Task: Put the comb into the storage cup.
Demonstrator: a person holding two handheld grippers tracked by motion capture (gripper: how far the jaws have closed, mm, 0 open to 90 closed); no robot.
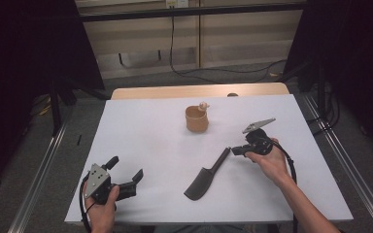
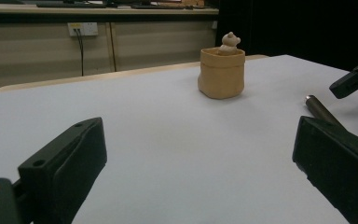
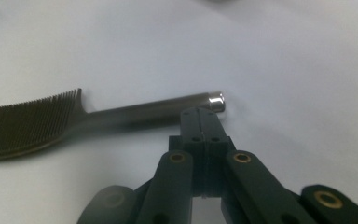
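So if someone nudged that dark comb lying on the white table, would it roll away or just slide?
Probably slide. The comb lies flat on its broad toothed end, which should stop its round handle rolling. The handle looks like smooth metal in the right gripper view, so it may be slippery to pinch. It looks stiff, though its fine teeth might flex. The right gripper sits shut at the handle's end.

Closed right gripper beside comb handle
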